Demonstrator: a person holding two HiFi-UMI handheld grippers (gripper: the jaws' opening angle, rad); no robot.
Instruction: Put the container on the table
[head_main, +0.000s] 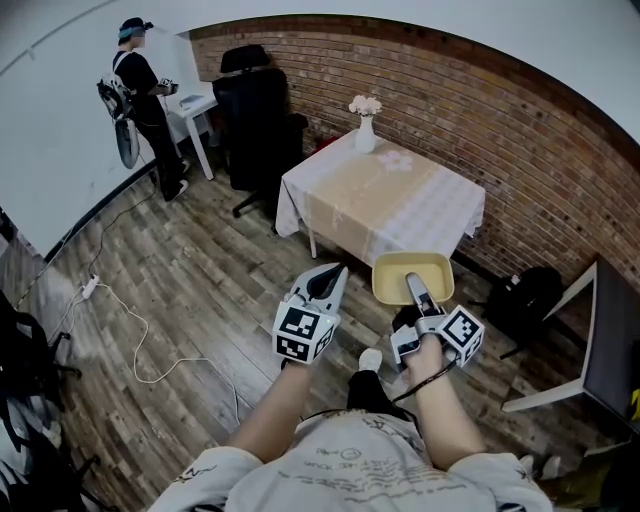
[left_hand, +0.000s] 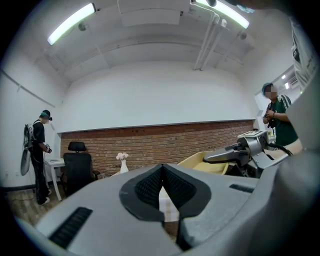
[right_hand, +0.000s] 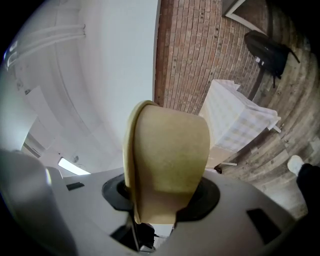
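My right gripper (head_main: 414, 284) is shut on the near rim of a shallow tan container (head_main: 412, 276), held in the air just short of the table's (head_main: 390, 200) near edge. In the right gripper view the container (right_hand: 167, 165) fills the space between the jaws, seen edge-on. My left gripper (head_main: 330, 280) hangs beside it to the left, shut with nothing between its pads (left_hand: 161, 190). From the left gripper view the container (left_hand: 202, 161) and the right gripper (left_hand: 235, 152) appear at the right. The table wears a pale checked cloth and stands against a brick wall.
A white vase with flowers (head_main: 365, 122) stands at the table's far corner. A black office chair (head_main: 255, 110) is left of the table, a person (head_main: 145, 95) beyond it at a small white table. A dark bag (head_main: 525, 295) lies right of the table. A cable (head_main: 130, 330) runs over the wooden floor.
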